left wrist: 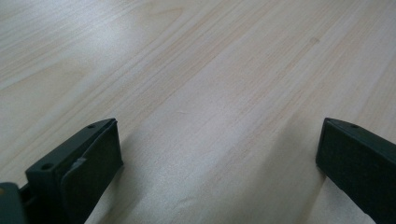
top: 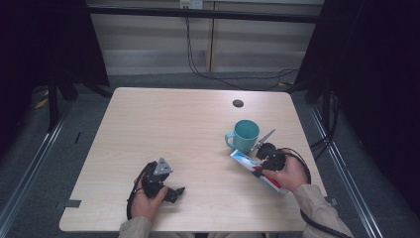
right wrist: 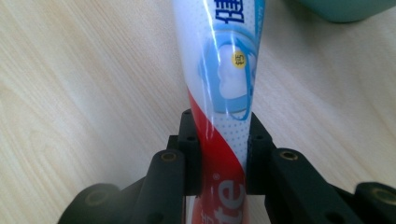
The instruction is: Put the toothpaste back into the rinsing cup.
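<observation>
Red-and-white toothpaste tube [right wrist: 224,93] lies just beside the teal mug [top: 244,135], pinched by the right gripper [right wrist: 223,154], while the left gripper [left wrist: 219,154] rests spread well apart from the mug

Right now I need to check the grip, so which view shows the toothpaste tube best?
The right gripper view: the toothpaste tube runs up the middle, clamped between the right gripper jaws, print readable. The high view shows it small beside the mug. The left gripper view looks at bare table.
</observation>
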A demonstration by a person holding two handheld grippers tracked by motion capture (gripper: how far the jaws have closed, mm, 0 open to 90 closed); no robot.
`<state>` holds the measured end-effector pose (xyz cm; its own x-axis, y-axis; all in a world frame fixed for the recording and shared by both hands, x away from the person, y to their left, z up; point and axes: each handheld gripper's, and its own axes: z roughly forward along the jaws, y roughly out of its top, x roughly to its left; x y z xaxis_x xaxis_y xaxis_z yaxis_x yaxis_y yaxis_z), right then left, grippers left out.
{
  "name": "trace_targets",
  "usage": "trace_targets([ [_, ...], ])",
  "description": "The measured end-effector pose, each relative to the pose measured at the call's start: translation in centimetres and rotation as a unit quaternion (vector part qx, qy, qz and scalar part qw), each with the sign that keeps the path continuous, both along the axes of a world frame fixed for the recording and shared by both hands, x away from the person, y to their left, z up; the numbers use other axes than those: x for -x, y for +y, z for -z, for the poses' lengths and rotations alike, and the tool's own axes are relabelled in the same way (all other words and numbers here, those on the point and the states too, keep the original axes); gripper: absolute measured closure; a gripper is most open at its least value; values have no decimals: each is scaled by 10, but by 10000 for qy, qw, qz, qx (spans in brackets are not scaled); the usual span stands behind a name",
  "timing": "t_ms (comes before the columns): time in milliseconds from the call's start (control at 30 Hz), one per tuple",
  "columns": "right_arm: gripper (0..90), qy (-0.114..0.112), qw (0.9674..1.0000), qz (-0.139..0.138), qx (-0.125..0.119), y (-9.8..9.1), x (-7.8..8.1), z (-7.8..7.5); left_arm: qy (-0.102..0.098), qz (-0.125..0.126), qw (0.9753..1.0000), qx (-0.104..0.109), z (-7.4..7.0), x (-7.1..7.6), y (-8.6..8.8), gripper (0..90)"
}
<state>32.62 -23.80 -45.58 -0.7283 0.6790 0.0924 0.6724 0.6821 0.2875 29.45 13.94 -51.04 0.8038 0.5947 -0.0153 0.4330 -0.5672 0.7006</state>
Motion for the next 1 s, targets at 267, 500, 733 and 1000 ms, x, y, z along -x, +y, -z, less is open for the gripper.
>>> trace_targets([
  [267, 740, -387, 9987, -11, -321, -6, 8, -30, -2, 4, 10000, -7, 0, 0, 0, 0],
  [500, 740, -728, 9953, 1, -645, -8, 10, -57, 0, -1, 10000, 1, 0, 0, 0, 0],
  [733, 740, -951, 9909, 81, -948, -10, 5, -73, -2, 4, 10000, -8, 0, 0, 0, 0],
  [1000, 740, -1224, 9830, 261, -1345, -15, 0, -88, -1, 3, 10000, -5, 0, 0, 0, 0],
])
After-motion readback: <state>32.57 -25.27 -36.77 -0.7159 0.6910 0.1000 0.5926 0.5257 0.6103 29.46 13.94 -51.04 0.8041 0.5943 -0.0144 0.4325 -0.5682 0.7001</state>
